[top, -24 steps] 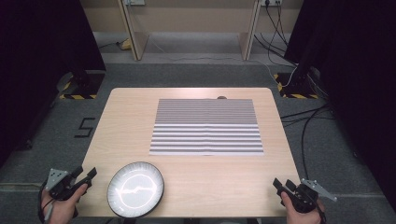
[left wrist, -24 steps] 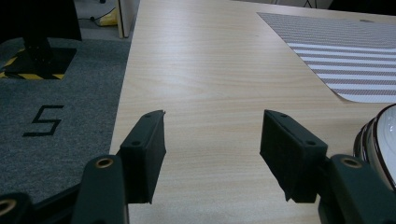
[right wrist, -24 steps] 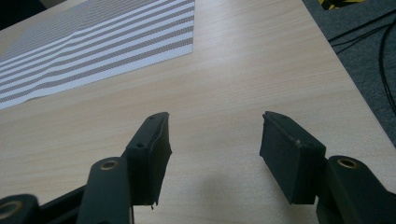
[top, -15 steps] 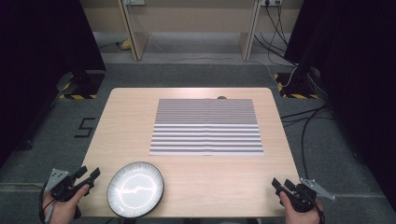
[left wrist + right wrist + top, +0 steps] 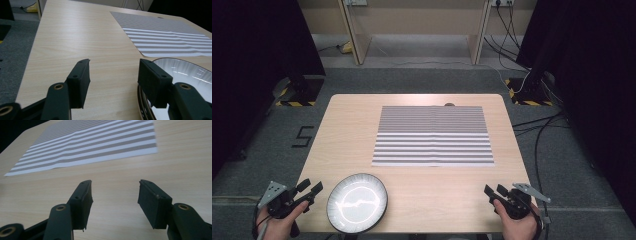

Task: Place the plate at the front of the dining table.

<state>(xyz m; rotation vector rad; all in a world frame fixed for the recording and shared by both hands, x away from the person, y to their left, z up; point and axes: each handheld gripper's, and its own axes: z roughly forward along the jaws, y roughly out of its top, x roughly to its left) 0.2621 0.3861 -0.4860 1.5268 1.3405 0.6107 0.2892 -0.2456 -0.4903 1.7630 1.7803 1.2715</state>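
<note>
A light wooden table (image 5: pixel 352 130) stands on a grey carpet floor (image 5: pixel 272 150), and I see it from above on the person's side. Behind the table there is a beige desk frame (image 5: pixel 412 30) near the wall, with dark curtains (image 5: pixel 257 45) at both sides and black cables (image 5: pixel 542 130) on the floor to the right. A mark like the digit 5 (image 5: pixel 302 136) is on the floor left of the table.

In the middle of the table, a little toward the far edge, lies a flat striped sheet (image 5: pixel 433 135) with grey and white bands; the bands are thinner on the far half and wider on the near half. A crease runs down its centre. Just behind its far edge a small dark round thing (image 5: pixel 449 104) sits on the table; I cannot tell what it is.

Near the front edge, at the left, rests a round plate (image 5: pixel 357 202) with a dark rim and a shiny white inside. It is well apart from the sheet.

The left gripper (image 5: pixel 309 189) is held by the left hand (image 5: pixel 277 225) just beside the plate, at the table's front left corner. In the left gripper view its jaws stand wide apart with nothing between them, and the right jaw is over the plate's rim.

The right gripper (image 5: pixel 492 191) is held by the right hand (image 5: pixel 517 227) at the front right corner. Its jaws are also spread apart over bare wood, pointing toward the sheet.
</note>
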